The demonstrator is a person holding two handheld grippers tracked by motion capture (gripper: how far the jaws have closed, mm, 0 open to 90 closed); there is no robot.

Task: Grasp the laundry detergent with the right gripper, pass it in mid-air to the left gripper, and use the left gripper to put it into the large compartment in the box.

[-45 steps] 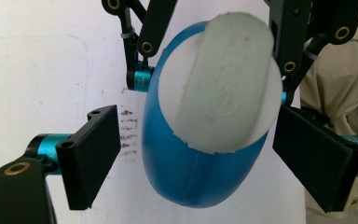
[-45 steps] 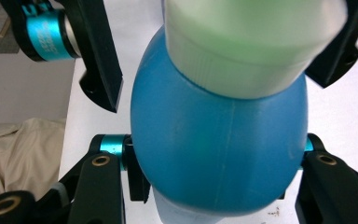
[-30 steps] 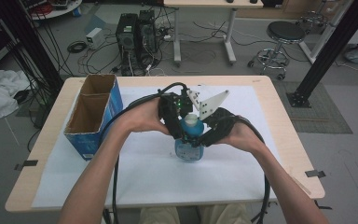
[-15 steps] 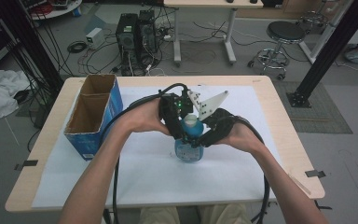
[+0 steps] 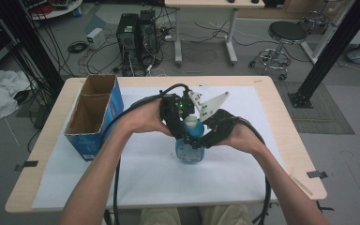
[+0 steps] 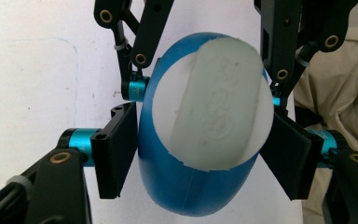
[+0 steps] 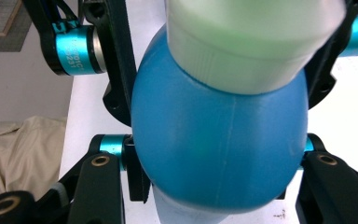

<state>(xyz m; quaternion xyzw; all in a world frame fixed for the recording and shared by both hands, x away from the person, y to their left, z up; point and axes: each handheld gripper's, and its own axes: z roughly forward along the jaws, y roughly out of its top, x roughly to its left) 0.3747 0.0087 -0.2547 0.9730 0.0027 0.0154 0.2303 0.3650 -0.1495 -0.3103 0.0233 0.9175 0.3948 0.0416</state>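
A blue bottle [image 5: 190,152] with a white cap [image 5: 191,123] stands upright on the white sheet at mid-table. My left gripper [image 5: 183,133] comes at it from the left and far side, and my right gripper [image 5: 200,140] from the right. In the left gripper view I look down on the cap [image 6: 212,102], and the left gripper [image 6: 203,156] has both pads pressed on the blue body [image 6: 186,191]. In the right gripper view the right gripper [image 7: 216,186] clamps the rounded body [image 7: 219,140] below the cap [image 7: 251,42]. Each view shows the other gripper's jaws beyond the bottle.
An open cardboard box [image 5: 93,115] with blue sides and two compartments stands at the table's left. A white sheet [image 5: 145,183] covers most of the wooden table [image 5: 293,159]. Computer towers, cables and a stool are on the floor beyond the far edge.
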